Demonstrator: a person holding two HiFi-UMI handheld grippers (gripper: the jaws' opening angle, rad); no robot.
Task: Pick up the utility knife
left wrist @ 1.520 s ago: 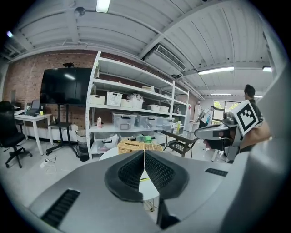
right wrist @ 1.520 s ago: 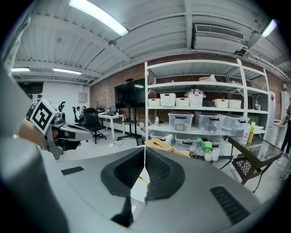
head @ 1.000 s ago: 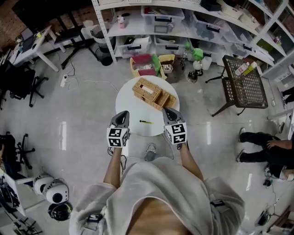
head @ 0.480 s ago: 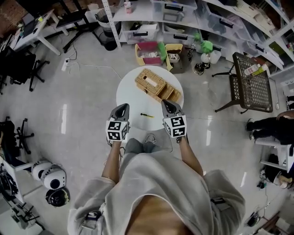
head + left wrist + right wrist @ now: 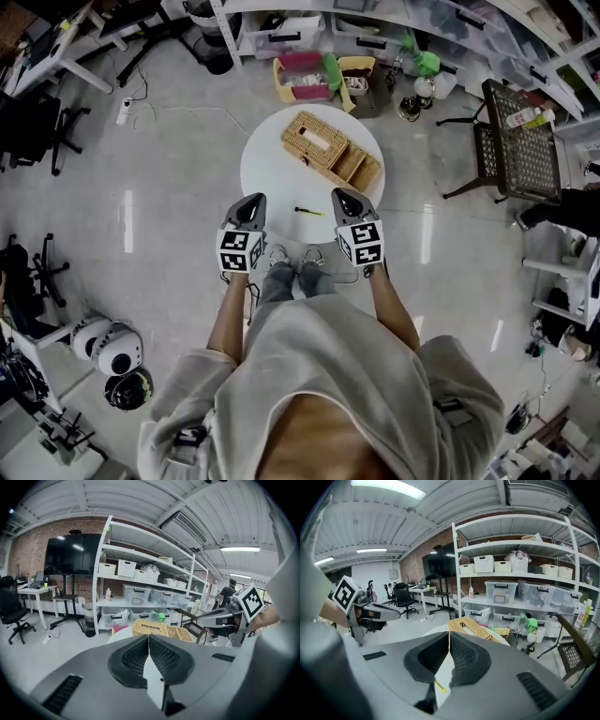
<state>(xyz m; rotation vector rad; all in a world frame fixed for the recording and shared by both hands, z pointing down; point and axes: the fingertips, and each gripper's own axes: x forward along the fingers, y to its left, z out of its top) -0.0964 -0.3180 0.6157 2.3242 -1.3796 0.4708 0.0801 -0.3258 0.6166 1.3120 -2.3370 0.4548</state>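
On the round table [image 5: 267, 178] lie one utility knife [image 5: 307, 211] and one wicker organizer [image 5: 330, 150].

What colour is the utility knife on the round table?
Yellow and black; the utility knife shows best in the head view.

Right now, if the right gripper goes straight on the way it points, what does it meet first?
The right gripper would probably meet the white table top first, just before the wicker basket; depth is unclear, so perhaps the basket itself. The knife lies left of that line.
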